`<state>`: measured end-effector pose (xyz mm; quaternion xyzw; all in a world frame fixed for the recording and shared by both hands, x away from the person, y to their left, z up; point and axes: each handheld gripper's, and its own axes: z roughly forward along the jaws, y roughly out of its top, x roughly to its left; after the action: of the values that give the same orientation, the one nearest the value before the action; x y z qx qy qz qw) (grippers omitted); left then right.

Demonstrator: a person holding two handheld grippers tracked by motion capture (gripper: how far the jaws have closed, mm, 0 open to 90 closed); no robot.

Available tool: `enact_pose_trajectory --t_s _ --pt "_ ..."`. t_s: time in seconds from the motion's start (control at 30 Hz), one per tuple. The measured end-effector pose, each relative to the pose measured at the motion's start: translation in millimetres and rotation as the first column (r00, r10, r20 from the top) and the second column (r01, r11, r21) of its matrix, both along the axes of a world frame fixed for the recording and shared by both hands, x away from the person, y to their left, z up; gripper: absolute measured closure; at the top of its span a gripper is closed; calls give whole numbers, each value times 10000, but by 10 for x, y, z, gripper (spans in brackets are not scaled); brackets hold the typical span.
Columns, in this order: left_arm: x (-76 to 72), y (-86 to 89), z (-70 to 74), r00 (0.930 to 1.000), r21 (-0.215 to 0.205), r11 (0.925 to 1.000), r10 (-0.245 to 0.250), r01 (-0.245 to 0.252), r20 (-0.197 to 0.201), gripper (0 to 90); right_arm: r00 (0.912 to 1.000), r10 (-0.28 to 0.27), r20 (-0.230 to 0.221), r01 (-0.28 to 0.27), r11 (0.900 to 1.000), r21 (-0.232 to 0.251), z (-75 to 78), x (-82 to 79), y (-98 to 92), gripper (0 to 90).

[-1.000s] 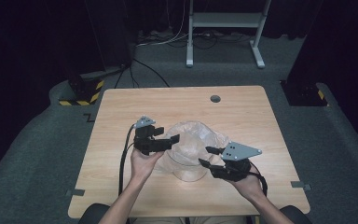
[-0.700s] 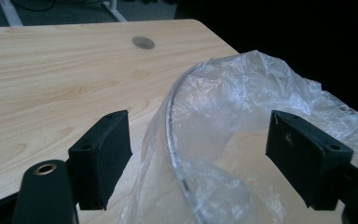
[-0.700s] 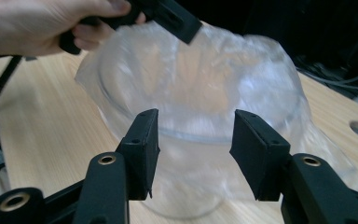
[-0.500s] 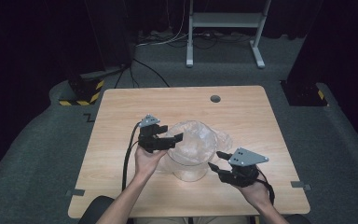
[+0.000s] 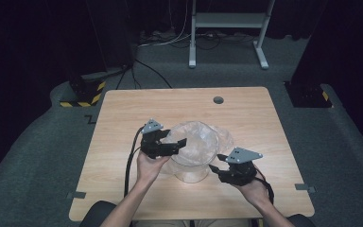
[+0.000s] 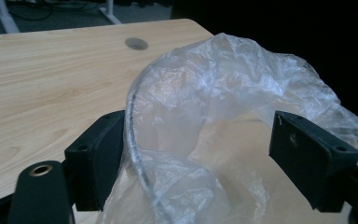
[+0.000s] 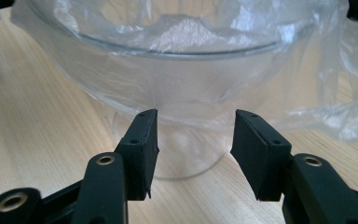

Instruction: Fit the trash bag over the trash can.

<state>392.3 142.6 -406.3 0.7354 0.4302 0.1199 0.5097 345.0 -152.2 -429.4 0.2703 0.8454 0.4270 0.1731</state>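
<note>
Lining step: left claw (image 5: 182, 142) straddles bag-draped clear glass bowl (image 5: 193, 163) rim, unclenched; right claw (image 7: 193, 149), released, should next grasp thin transparent plastic bag (image 7: 205, 116) hem.

Glass bowl (image 5: 192, 158) stands on table (image 5: 123, 113), near the front edge, roughly mid-width. Plastic bag (image 5: 198, 142) sits in the bowl, draped over its rim; loose film spills onto the tabletop behind and right of the bowl. Left gripper (image 5: 163, 144) at bowl's left rim, jaws astride it. Right gripper (image 5: 224, 170) just right of the bowl's base, low. Cable hole (image 5: 218, 100) well behind bowl.
</note>
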Motion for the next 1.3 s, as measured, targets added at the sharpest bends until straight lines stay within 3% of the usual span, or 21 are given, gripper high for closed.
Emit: enact_pose_trajectory --t_s 0.2,0.3,0.37,0.43,0.5,0.67,0.73,0.87,0.97,1.13,1.2,1.3 --pt "-70 85 10 9994 -135 9993 336 -335 35 202 9999 49 -144 -50 10000 -43 -6 112 9 495" --pt "-112 118 19 9989 -220 9987 470 -469 41 203 9987 200 -479 -198 9998 42 31 164 -3 476" --pt "-134 153 25 9983 -317 9978 581 -579 58 203 9926 569 -1069 -561 9984 110 84 214 -18 465" --pt "-152 199 29 9976 -292 9972 686 -682 108 206 9878 719 -1382 -759 9968 -238 172 274 -32 463" --pt "-167 239 31 9967 -431 9958 808 -803 104 212 9790 986 -1782 -1005 9949 -18 296 323 -95 467" --pt "-192 306 44 9951 -731 9924 990 -986 15 237 9735 1217 -1935 -1145 9923 483 473 363 -285 491" --pt "-190 305 46 9950 -763 9921 999 -997 -4 269 9790 987 -1782 -895 9943 586 480 385 -323 502" --pt "-153 297 37 9945 -713 9919 1049 -1048 -28 340 9976 205 -664 -131 9938 1102 489 384 -325 520" --pt "-122 310 39 9932 -728 9906 1160 -1156 11 374 9994 -333 -39 335 9871 1565 483 400 -290 569" --pt "-76 340 51 9935 -700 9914 1119 -1101 219 519 9961 -878 66 829 9609 2641 464 540 -136 650" --pt "-64 355 62 9925 -733 9906 1183 -1158 305 613 9947 -1024 15 984 9606 2598 429 607 -45 680" --pt "-26 385 83 9916 -743 9903 1212 -1176 455 721 9944 -1061 9 1031 9680 2287 349 654 38 758"
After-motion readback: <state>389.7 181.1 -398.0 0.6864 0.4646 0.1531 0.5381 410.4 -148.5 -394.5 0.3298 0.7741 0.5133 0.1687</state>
